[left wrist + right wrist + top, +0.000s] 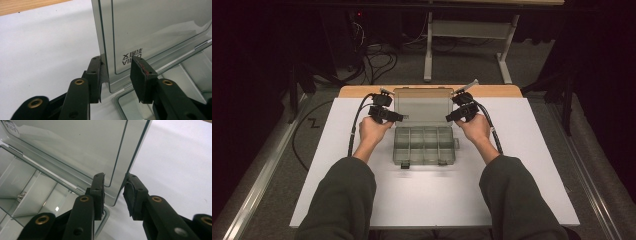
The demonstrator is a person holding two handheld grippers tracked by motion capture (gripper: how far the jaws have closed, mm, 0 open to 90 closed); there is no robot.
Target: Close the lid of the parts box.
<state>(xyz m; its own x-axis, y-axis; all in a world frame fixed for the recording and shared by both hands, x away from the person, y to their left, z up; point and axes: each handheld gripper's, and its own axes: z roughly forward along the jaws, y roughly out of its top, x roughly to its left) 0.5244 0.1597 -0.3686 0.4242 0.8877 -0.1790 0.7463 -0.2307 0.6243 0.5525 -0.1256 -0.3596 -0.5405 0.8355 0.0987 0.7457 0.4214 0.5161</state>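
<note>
A clear plastic compartment box (424,145) lies open mid-table, its lid (423,106) standing nearly upright at the back. My left gripper (401,117) is at the lid's left edge. In the left gripper view that lid edge (105,50) stands between the jaws; one pad (94,75) rests beside it and the other (141,75) is off the panel, so this left gripper (117,75) is open. My right gripper (448,119) is at the lid's right edge. There the lid corner (117,177) sits between the pads (99,190) with slim gaps, and the right gripper (114,193) is open.
The white tabletop (512,165) has bare room on both sides of the box and in front of it. A wooden strip (362,91) runs along the far edge. The compartments (30,195) look empty. Cables (354,127) trail from both grippers along the forearms.
</note>
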